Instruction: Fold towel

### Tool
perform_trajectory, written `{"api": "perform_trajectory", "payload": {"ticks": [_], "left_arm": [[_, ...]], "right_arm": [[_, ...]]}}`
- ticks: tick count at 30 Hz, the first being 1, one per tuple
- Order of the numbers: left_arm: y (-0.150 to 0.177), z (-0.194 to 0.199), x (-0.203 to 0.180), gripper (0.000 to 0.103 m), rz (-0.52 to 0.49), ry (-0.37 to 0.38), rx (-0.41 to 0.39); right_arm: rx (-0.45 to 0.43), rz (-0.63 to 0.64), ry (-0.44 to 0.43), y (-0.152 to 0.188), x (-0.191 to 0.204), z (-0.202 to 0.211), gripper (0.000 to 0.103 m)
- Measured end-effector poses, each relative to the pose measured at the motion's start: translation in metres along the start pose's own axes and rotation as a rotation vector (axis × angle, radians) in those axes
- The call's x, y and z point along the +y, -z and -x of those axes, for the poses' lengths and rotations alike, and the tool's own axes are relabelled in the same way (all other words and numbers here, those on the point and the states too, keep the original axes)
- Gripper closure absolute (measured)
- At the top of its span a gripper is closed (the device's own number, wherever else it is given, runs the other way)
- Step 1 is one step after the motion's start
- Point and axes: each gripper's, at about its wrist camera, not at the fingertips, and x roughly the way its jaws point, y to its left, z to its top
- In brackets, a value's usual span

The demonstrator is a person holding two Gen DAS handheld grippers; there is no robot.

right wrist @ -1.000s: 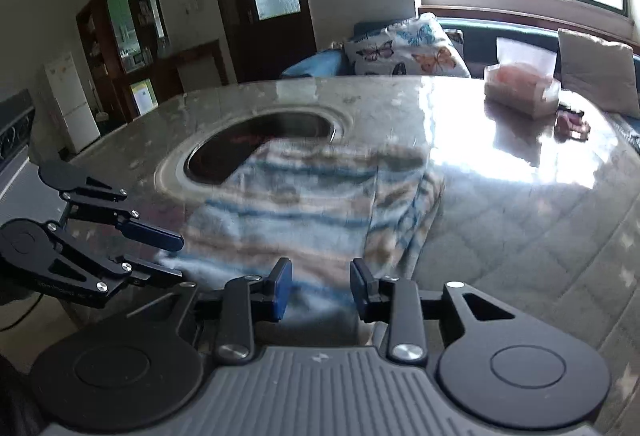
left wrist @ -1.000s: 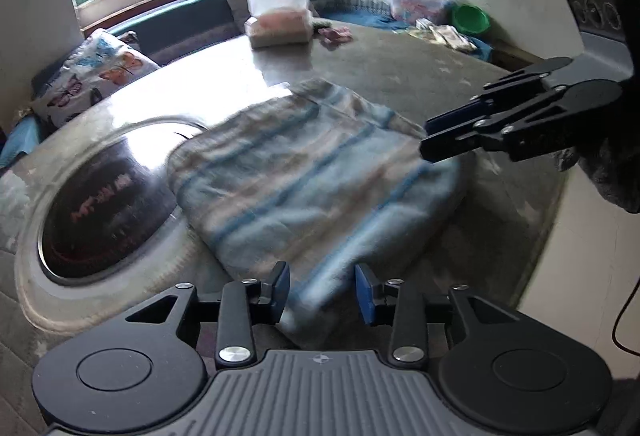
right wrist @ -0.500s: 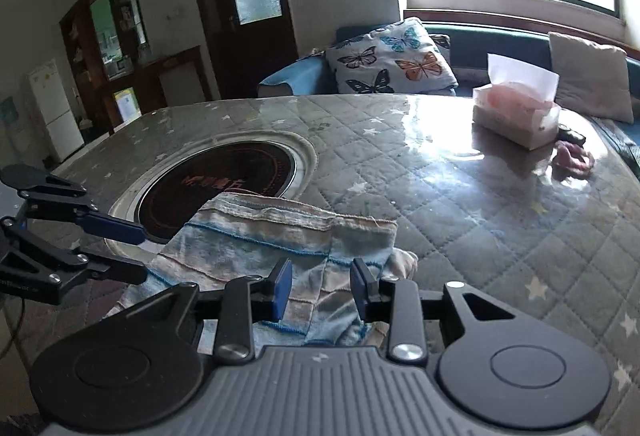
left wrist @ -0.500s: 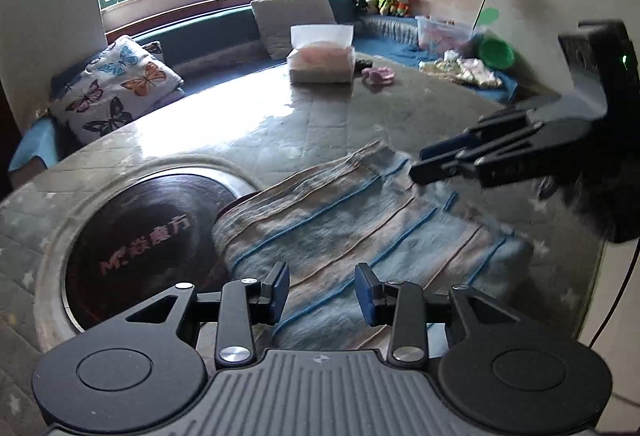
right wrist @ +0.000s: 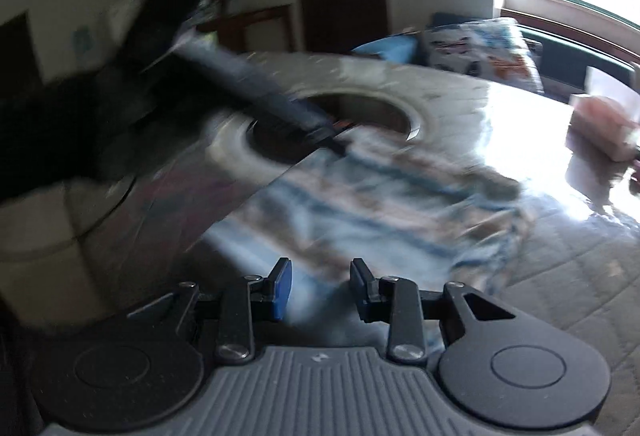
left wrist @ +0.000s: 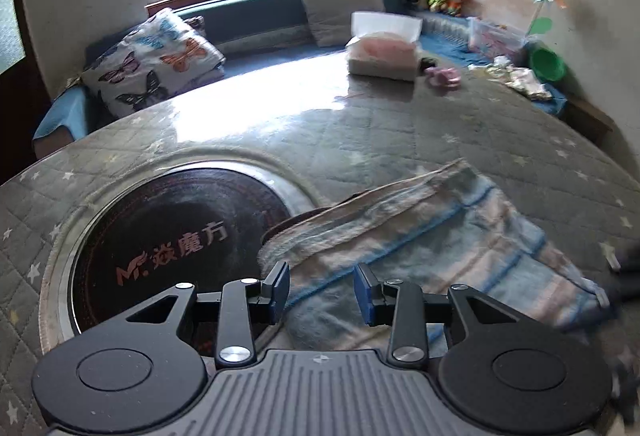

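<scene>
— Near the front edge of the table [left wrist: 400, 140]: where does the towel [left wrist: 420, 236] lie?

— Flat on the quilted top, folded at least once, one end overlapping the rim of the dark inset hob [left wrist: 168, 240]. Long axis runs from that rim toward the table's right-hand edge, as the left wrist view shows it.

— Left gripper [left wrist: 322, 290]?

— Pads parted, nothing between them; the towel's hob-side end lies straight ahead, just past the tips.

— Right gripper [right wrist: 320, 290]?

— Also parted and empty. The right wrist view is heavily smeared; the striped cloth [right wrist: 380, 196] lies ahead and slightly right of its tips.

— Which is nearer?

— Cannot rank them. My reading: each gripper faces its own end of the near long edge, so the next fold likely lifts that edge away toward the tissue box [left wrist: 382, 54].
</scene>
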Motion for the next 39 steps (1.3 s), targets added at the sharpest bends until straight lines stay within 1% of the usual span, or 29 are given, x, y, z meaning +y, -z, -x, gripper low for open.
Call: {"api": "perform_trajectory", "payload": {"ticks": [3, 6, 10, 13, 14, 18, 21, 22, 26, 29, 31, 32, 35, 36, 37, 39], "left_arm": [[0.002, -0.011, 0.006, 0.064, 0.012, -0.024, 0.03], [0.003, -0.011, 0.01, 0.064, 0.021, -0.037, 0.036], [0.0, -0.007, 0.009, 0.064, 0.011, -0.036, 0.024], [-0.001, -0.01, 0.009, 0.064, 0.001, -0.042, 0.028], [-0.001, -0.011, 0.009, 0.064, 0.0, -0.045, 0.031], [-0.001, -0.017, 0.014, 0.064, 0.009, -0.056, 0.041], [-0.003, -0.014, 0.015, 0.064, 0.012, -0.057, 0.026], [-0.004, -0.014, 0.015, 0.064, 0.012, -0.055, 0.022], [-0.009, -0.018, 0.015, 0.064, 0.017, -0.042, 0.013], [-0.013, -0.024, 0.014, 0.064, 0.014, -0.035, 0.014], [-0.014, -0.03, 0.015, 0.064, 0.017, -0.033, 0.021], [-0.014, -0.032, 0.016, 0.063, 0.019, -0.033, 0.025], [-0.013, -0.041, 0.019, 0.061, 0.025, -0.032, 0.046], [-0.012, -0.042, 0.019, 0.061, 0.025, -0.032, 0.047], [-0.011, -0.043, 0.019, 0.061, 0.024, -0.032, 0.046], [-0.014, -0.041, 0.019, 0.062, 0.027, -0.036, 0.043]], "right_arm": [[0.037, 0.06, -0.007, 0.009, 0.017, -0.007, 0.07], [0.018, 0.085, -0.024, 0.002, 0.024, -0.003, 0.07], [-0.046, 0.099, -0.036, -0.014, 0.032, -0.007, 0.07], [-0.038, 0.085, -0.054, -0.018, 0.037, -0.027, 0.07], [-0.026, 0.092, -0.067, -0.016, 0.041, -0.033, 0.07], [-0.001, 0.158, -0.073, -0.008, 0.057, -0.043, 0.071], [-0.015, 0.116, -0.096, -0.021, 0.042, -0.031, 0.071], [-0.022, 0.104, -0.09, -0.025, 0.036, -0.028, 0.071], [-0.049, 0.055, -0.009, -0.048, -0.002, -0.024, 0.071], [-0.052, 0.008, 0.052, -0.064, -0.034, -0.033, 0.071], [-0.043, -0.031, 0.076, -0.072, -0.054, -0.042, 0.071], [-0.036, -0.055, 0.072, -0.074, -0.063, -0.048, 0.071], [-0.003, -0.095, 0.083, -0.076, -0.083, -0.069, 0.08], [0.001, -0.111, 0.082, -0.074, -0.087, -0.073, 0.086], [0.004, -0.126, 0.082, -0.072, -0.091, -0.077, 0.088], [0.009, -0.152, 0.081, -0.069, -0.097, -0.082, 0.088]]}}
